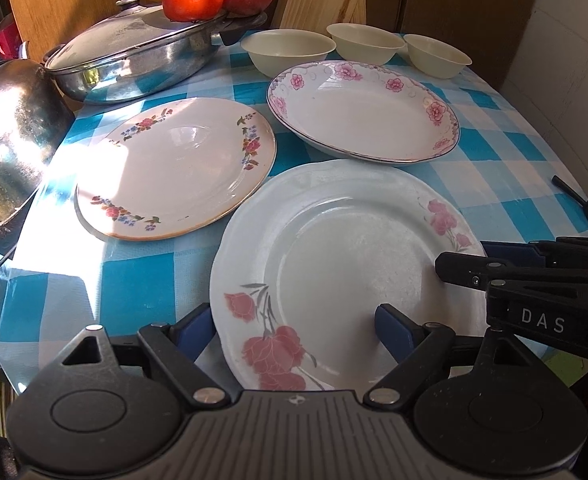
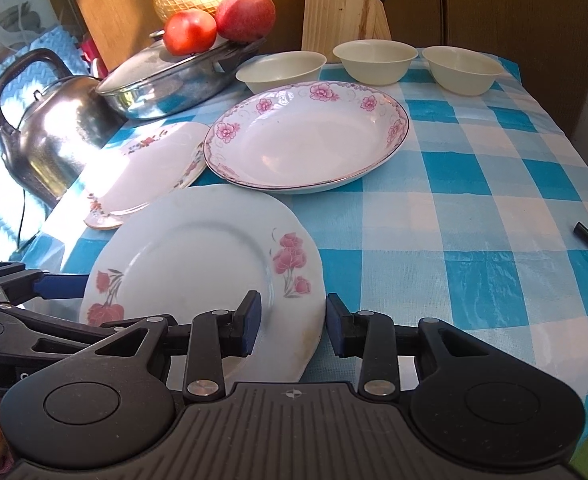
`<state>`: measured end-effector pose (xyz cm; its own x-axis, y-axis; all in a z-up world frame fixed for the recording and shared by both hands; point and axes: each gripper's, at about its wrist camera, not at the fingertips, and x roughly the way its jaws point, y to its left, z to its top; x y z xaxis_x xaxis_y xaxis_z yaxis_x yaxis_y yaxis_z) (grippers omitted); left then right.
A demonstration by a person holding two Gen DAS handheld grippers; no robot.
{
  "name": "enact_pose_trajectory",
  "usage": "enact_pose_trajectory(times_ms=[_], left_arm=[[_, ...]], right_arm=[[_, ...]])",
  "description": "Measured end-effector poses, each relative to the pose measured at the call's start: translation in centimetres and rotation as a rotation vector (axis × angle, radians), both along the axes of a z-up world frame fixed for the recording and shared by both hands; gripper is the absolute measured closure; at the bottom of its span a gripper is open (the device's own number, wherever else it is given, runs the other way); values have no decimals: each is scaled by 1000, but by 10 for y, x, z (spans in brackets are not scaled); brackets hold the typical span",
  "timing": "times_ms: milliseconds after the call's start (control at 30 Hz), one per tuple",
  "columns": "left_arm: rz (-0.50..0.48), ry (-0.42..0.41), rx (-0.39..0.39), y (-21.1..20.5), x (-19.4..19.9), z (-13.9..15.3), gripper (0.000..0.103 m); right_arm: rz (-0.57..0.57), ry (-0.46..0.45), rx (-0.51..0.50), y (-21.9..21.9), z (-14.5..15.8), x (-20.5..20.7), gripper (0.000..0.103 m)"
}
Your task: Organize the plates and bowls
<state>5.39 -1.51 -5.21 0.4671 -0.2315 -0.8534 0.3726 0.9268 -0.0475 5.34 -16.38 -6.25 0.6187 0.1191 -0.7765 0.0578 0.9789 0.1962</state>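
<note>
Both tongs, left point(image 1: 294, 330) and right point(image 2: 292, 326), gape empty astride the rose plate's point(image 2: 197, 248) rim: glazed, slippery, breakable, best pinched there.

On the black body of your right gripper point(image 1: 454, 276), where it reaches in at the right side of your left wrist view, you can read the white capital letters "DAS". That is the only legible marking. In your right wrist view a single pale character shows on your left gripper point(image 2: 65, 286) at the left edge, too cut off to read. You can read no lettering on the plates or bowls.
</note>
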Motion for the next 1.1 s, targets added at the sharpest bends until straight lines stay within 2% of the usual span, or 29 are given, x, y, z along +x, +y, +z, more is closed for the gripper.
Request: enact_pose_trajectory(times_ms=[300, 433, 733, 1100], left_arm=[[-4, 34, -26, 0, 3, -3, 24], [2, 31, -34, 1, 6, -3, 28], [-17, -56, 32, -7, 0, 1, 28], [17, -90, 41, 0, -1, 5, 28]], right_arm=[[-16, 5, 2, -5, -3, 1, 59], [-27, 4, 12, -8, -3, 4, 59], [-50, -12, -17, -9, -2, 3, 48], [-74, -67, -45, -7, 8, 1, 42]])
